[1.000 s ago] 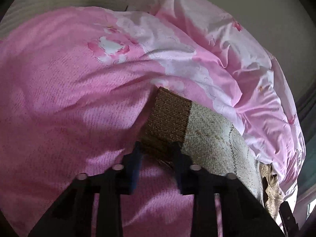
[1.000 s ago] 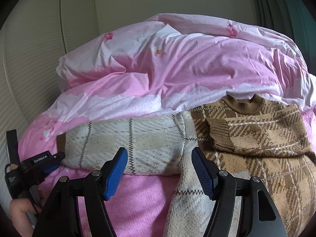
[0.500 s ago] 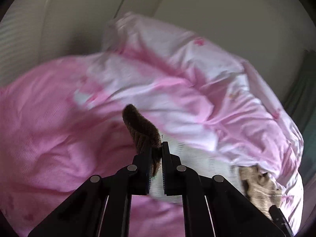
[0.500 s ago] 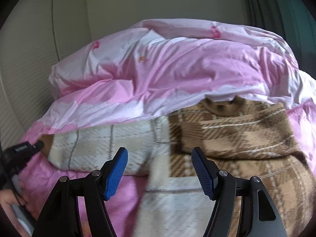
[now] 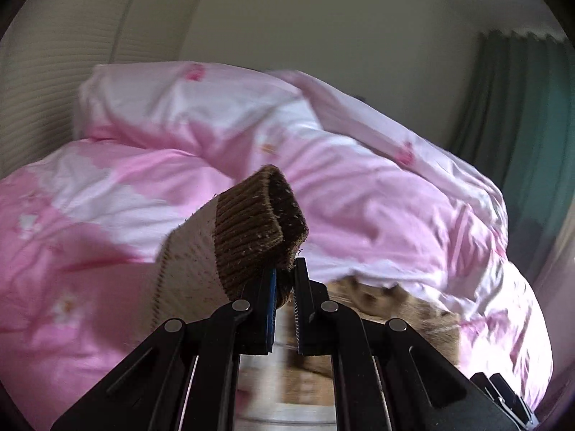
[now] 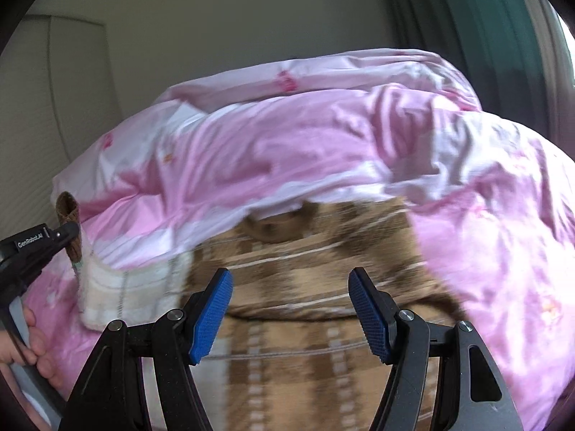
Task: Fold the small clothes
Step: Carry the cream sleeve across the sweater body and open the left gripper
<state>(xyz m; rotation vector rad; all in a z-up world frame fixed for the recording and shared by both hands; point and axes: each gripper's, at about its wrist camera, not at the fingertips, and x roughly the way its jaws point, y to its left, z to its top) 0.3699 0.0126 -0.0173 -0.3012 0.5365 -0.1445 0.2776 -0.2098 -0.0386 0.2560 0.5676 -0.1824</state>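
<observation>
A small brown-and-cream plaid sweater [image 6: 316,273] lies on a pink bed. Its other sleeve is folded across the chest. My left gripper [image 5: 284,280] is shut on the brown ribbed cuff [image 5: 258,230] of the cream sleeve [image 5: 187,273] and holds it lifted above the bed. In the right wrist view the left gripper [image 6: 70,231] shows at the far left with the cuff [image 6: 68,215] standing up and the sleeve [image 6: 133,287] hanging below. My right gripper [image 6: 291,309] is open and empty, hovering over the sweater's body.
A rumpled pink-and-white duvet [image 6: 305,143] is piled behind the sweater and covers part of its collar. A beige wall and wardrobe panels [image 5: 54,54] stand behind the bed. A green curtain [image 5: 532,115] hangs at the right.
My left gripper closed on the sleeve cuff and lifted it off the bed, swinging up and to the right. My right gripper, still open, moved forward over the sweater's body.
</observation>
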